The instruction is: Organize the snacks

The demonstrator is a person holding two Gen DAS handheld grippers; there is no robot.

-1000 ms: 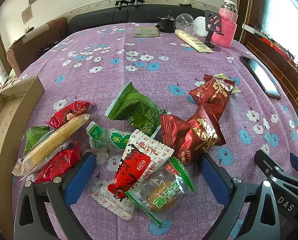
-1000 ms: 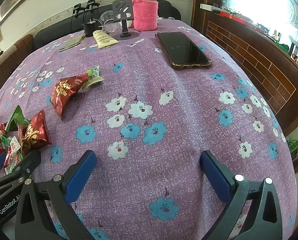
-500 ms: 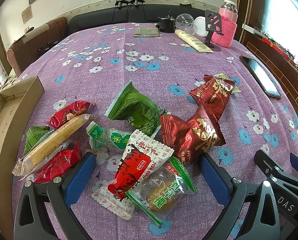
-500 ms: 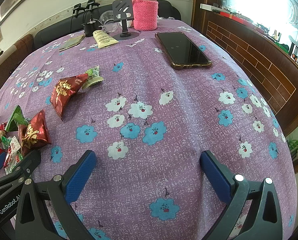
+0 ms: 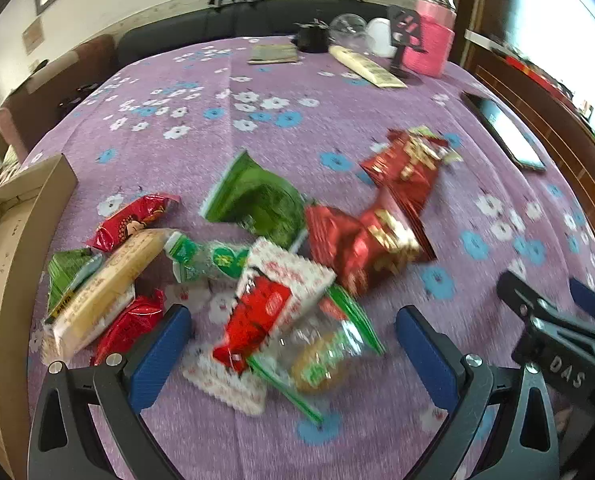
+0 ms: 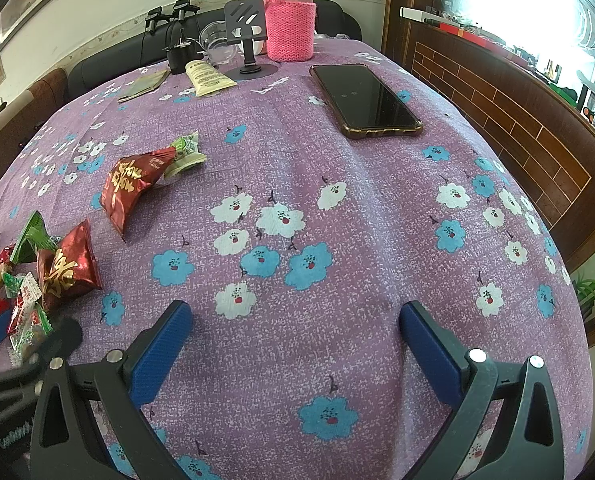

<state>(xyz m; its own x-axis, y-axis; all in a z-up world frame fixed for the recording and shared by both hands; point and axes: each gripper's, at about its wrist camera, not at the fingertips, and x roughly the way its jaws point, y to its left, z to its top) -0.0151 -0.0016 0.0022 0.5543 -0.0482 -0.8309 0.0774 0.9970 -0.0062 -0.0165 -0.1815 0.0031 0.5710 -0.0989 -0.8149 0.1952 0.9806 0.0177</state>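
Several snack packets lie in a loose pile on the purple flowered tablecloth [image 5: 257, 92]. My left gripper [image 5: 293, 340] is open, low over the pile, its jaws either side of a red and white packet [image 5: 273, 300] and a clear green-edged packet [image 5: 321, 356]. A green packet [image 5: 257, 196], two dark red packets [image 5: 365, 240] [image 5: 409, 164] and a long yellow biscuit pack [image 5: 105, 284] lie around. My right gripper [image 6: 293, 340] is open and empty over bare cloth; a dark red packet [image 6: 131, 182] lies to its far left. The image is blurred.
A cardboard box [image 5: 1, 240] stands at the left table edge. A phone [image 6: 365, 100] lies at the right. At the back are a pink-sleeved bottle [image 6: 291, 20], a phone stand [image 6: 247, 40], a tube [image 6: 207, 76] and a clear cup [image 6: 215, 42].
The left gripper has started to move, blurring its view; the scene has shifted slightly. The right gripper has not moved. Both jaws stay open.
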